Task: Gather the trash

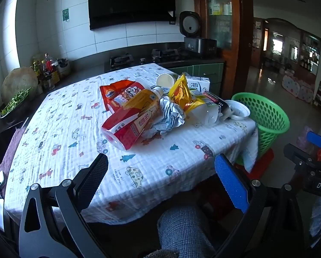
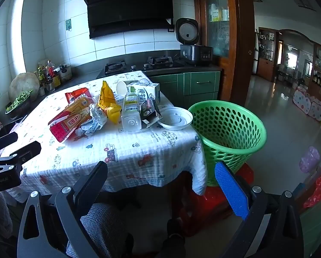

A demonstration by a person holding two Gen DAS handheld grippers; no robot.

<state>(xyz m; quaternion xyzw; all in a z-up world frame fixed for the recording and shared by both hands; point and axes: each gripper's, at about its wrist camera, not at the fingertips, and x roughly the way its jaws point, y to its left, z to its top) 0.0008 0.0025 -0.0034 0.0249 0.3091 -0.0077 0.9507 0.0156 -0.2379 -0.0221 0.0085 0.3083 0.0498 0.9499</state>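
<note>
A heap of trash lies on the table's patterned cloth point(image 1: 59, 133): a red and yellow snack bag point(image 1: 130, 120), crumpled foil point(image 1: 171, 114), a yellow wrapper point(image 1: 182, 92), a milk carton point(image 2: 145, 92), a clear bottle point(image 2: 130, 111), a paper cup point(image 1: 165, 79) and a white plastic lid point(image 2: 175, 118). A green perforated basket point(image 2: 227, 133) stands right of the table on a red stool point(image 2: 205, 202). My left gripper point(image 1: 161, 165) is open and empty over the table's near edge. My right gripper point(image 2: 161, 174) is open and empty, below the table's near right corner.
A kitchen counter with a gas hob point(image 2: 139, 64) and a rice cooker point(image 2: 188, 40) runs behind the table. A bowl of greens point(image 1: 14, 103) and bottles stand at the left. The person's checked trouser knee point(image 1: 182, 230) is below the grippers. An open doorway leads right.
</note>
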